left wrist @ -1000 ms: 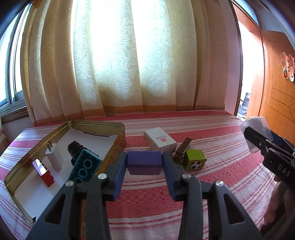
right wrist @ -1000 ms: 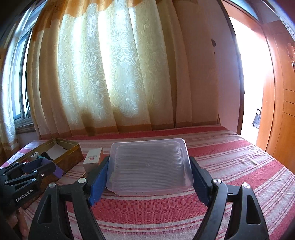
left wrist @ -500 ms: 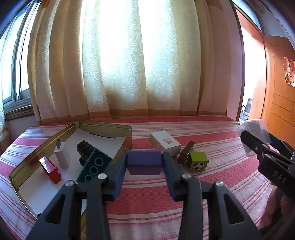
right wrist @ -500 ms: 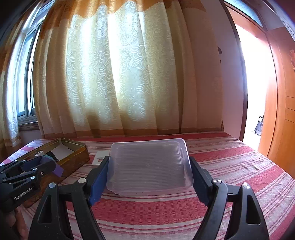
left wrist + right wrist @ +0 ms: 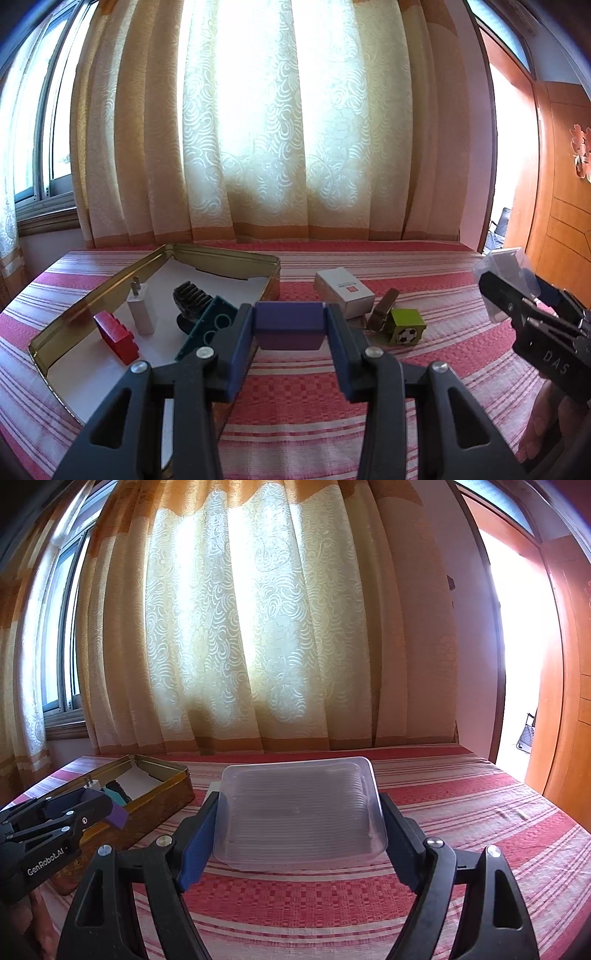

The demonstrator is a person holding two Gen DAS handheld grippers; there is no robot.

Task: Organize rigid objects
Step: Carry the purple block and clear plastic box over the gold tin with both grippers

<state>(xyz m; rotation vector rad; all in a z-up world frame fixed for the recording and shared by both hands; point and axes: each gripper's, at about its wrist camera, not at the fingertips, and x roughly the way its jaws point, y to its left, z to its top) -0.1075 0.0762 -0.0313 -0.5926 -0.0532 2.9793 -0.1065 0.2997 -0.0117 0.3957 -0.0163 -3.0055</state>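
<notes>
My left gripper is shut on a purple block, held above the striped bedspread just right of a gold tin tray. The tray holds a red brick, a white charger, a black comb-like part and a teal brick. My right gripper is shut on a clear plastic box, held above the bed; it also shows at the right of the left wrist view. The left gripper shows in the right wrist view beside the tray.
On the bedspread right of the tray lie a white box, a brown piece and a green cube with a football print. Curtains hang behind the bed. A wooden door stands at the right.
Both wrist views have tilted upward, showing more curtain. The purple block and the clear box stay gripped. The objects on the bed have not moved.
</notes>
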